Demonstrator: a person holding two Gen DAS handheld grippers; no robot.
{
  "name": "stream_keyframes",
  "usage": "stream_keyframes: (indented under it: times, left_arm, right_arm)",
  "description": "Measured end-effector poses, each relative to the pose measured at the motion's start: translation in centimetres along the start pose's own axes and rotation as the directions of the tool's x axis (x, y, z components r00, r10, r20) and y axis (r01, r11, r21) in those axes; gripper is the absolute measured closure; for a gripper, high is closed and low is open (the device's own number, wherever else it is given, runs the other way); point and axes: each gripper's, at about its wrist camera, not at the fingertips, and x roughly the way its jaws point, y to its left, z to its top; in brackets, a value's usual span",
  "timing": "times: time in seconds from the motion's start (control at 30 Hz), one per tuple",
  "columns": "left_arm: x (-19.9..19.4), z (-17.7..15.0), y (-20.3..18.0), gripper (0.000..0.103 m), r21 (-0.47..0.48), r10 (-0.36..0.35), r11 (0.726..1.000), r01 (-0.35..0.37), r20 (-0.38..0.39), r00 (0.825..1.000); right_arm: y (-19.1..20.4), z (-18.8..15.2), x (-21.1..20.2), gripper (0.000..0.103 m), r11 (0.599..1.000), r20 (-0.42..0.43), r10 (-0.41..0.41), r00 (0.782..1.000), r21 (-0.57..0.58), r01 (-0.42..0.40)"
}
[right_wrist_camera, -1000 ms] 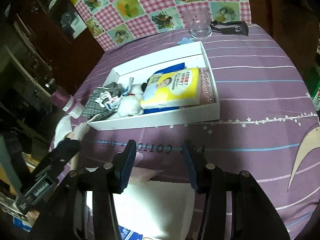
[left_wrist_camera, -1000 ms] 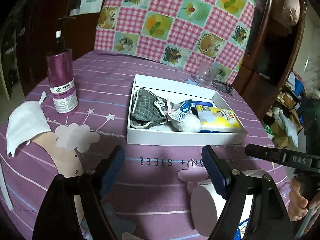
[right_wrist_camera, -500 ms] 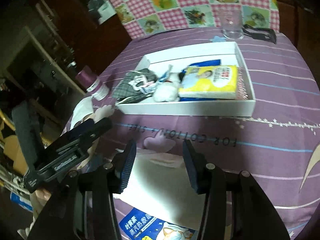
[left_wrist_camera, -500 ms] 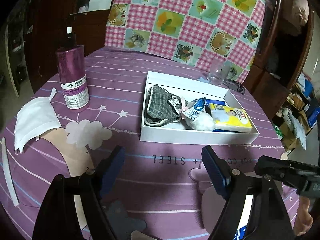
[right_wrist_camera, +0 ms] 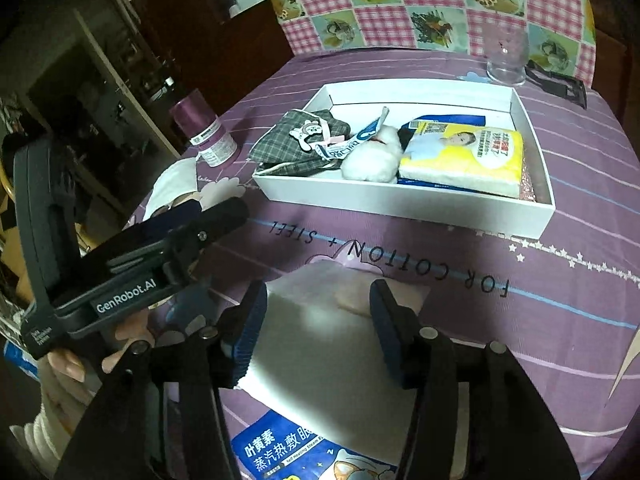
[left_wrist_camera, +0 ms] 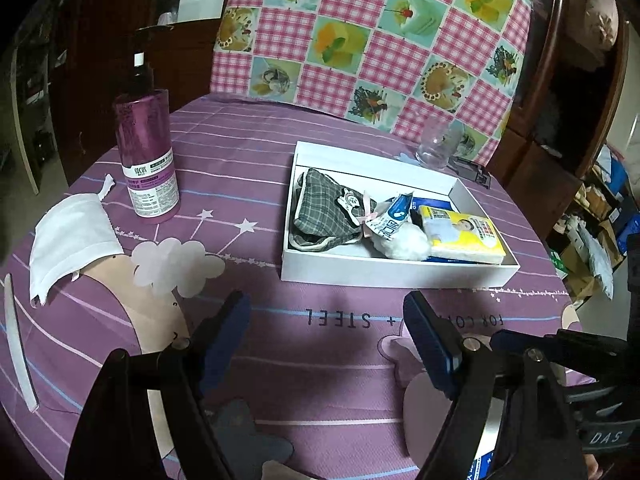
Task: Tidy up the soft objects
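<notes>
Purple cartoon-print cloth (left_wrist_camera: 248, 184) is covering the round table, and a pink checked cushion (left_wrist_camera: 372, 36) is standing at the back. A white shallow box (left_wrist_camera: 384, 272) is sitting mid-table, holding a grey plaid pouch (left_wrist_camera: 324, 208) at its left end, a white fluffy toy (left_wrist_camera: 404, 240) in the middle and a yellow tissue pack (left_wrist_camera: 464, 232) at the right. A purple pump bottle (left_wrist_camera: 148, 156) is standing left of the box, with a white face mask (left_wrist_camera: 72, 236) lying nearer the table edge. A clear glass (left_wrist_camera: 436, 148) is standing behind the box.

The left gripper (left_wrist_camera: 326, 332) is hovering over bare cloth in front of the box, jaws spread wide, carrying nothing. The right gripper (right_wrist_camera: 316, 320) is also gaping, its blue pads either side of a white steam eye-mask packet (right_wrist_camera: 332, 344) lying flat on the cloth near the table's front edge; whether the pads are touching it, I cannot tell.
</notes>
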Motion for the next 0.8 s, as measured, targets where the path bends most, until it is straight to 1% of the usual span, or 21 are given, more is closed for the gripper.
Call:
stream_keyframes:
  times: [0.17, 0.27, 0.33, 0.37, 0.43, 0.47, 0.5, 0.53, 0.6, 0.67, 0.73, 0.8]
  left_arm:
    - [0.1, 0.0, -0.1, 0.023, -0.002, 0.000, 1.000, 0.000, -0.004, 1.000]
    - [0.2, -0.1, -0.2, 0.023, 0.003, 0.004, 1.000, -0.004, -0.008, 1.000]
    - [0.3, -0.2, -0.3, 0.023, 0.006, 0.004, 1.000, -0.004, -0.011, 1.000]
    - [0.4, -0.2, -0.3, 0.023, 0.008, 0.005, 1.000, -0.004, -0.013, 1.000]
    - [0.4, -0.2, -0.5, 0.023, 0.013, 0.005, 1.000, -0.005, -0.015, 1.000]
    - [0.5, -0.2, -0.5, 0.023, 0.015, 0.005, 1.000, -0.005, -0.016, 1.000]
    - [0.5, -0.2, -0.6, 0.023, 0.018, 0.007, 1.000, -0.006, -0.016, 1.000]
    - [0.5, -0.3, -0.6, 0.023, 0.020, 0.008, 1.000, -0.008, -0.017, 1.000]
    - [0.6, -0.3, -0.6, 0.023, 0.021, 0.009, 1.000, -0.009, -0.017, 1.000]
    - [0.6, -0.3, -0.6, 0.023, 0.020, 0.009, 1.000, -0.009, -0.017, 1.000]
    - [0.6, -0.3, -0.6, 0.023, 0.020, 0.008, 1.000, -0.008, -0.017, 1.000]
    - [0.6, -0.3, -0.6, 0.023, 0.021, 0.008, 1.000, -0.008, -0.016, 1.000]
  right_arm:
    - [0.0, 0.1, 0.1, 0.047, 1.000, -0.007, -0.002, 1.000, 0.002, 0.002]
    - [-0.8, 0.2, 0.3, 0.047, 0.999, -0.012, 0.003, 1.000, 0.052, -0.003]
    - [-1.5, 0.3, 0.3, 0.048, 0.996, -0.008, -0.007, 1.000, 0.089, 0.008]
    - [-1.8, 0.4, 0.3, 0.051, 0.994, -0.004, -0.013, 1.000, 0.105, 0.014]
    - [-2.2, 0.4, 0.4, 0.068, 0.992, -0.004, -0.023, 1.000, 0.123, 0.023]
    - [-2.3, 0.4, 0.5, 0.071, 0.991, -0.005, -0.035, 0.999, 0.129, 0.035]
    - [-2.4, 0.4, 0.5, 0.079, 0.990, -0.004, -0.045, 0.999, 0.132, 0.045]
    - [-2.5, 0.4, 0.6, 0.090, 0.989, -0.003, -0.052, 0.999, 0.140, 0.052]
    - [-2.9, 0.5, 0.7, 0.101, 0.985, 0.004, -0.051, 0.999, 0.164, 0.050]
    - [-3.3, 0.6, 0.5, 0.102, 0.982, 0.017, -0.051, 0.999, 0.181, 0.047]
    - [-3.6, 0.7, 0.0, 0.102, 0.980, 0.048, -0.054, 0.997, 0.196, 0.044]
    - [-3.9, 0.8, -0.9, 0.102, 0.976, 0.092, -0.034, 0.995, 0.216, 0.014]
